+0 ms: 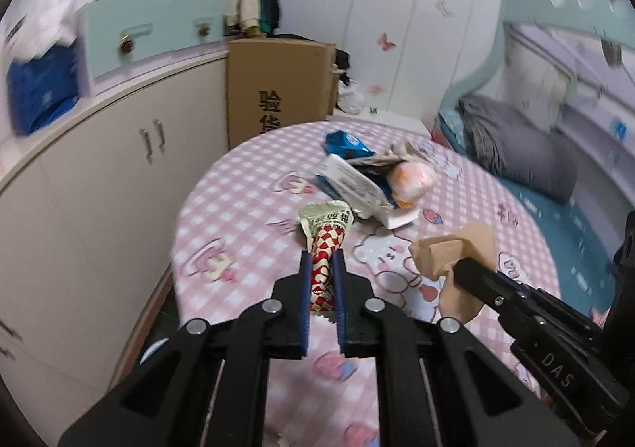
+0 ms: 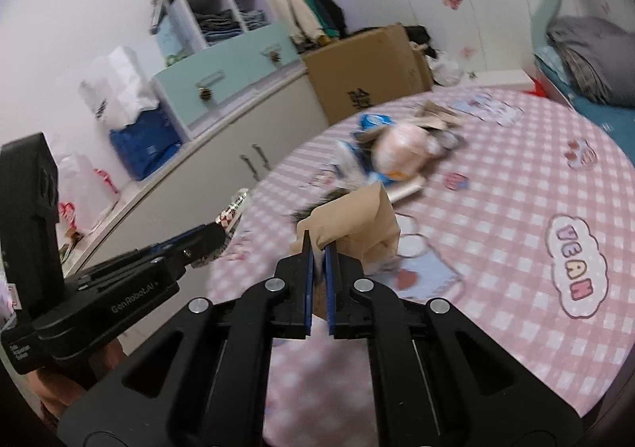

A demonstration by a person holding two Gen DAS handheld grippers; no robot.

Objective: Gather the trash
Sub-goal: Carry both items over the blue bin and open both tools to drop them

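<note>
Both pieces of trash are held clear of the pink checked worktop (image 1: 246, 185). A red-and-white checked snack wrapper with a pale green end (image 1: 325, 244) is pinched between the narrowed jaws of the left tool (image 1: 322, 260); a crumpled brown paper scrap (image 2: 357, 225) is clamped in the right tool (image 2: 317, 248). Carrying to a bin is judged next, but no bin is visible. Ahead of both tools, a pile of blue-and-white packets (image 1: 357, 177) remains, blurred in the right view.
</note>
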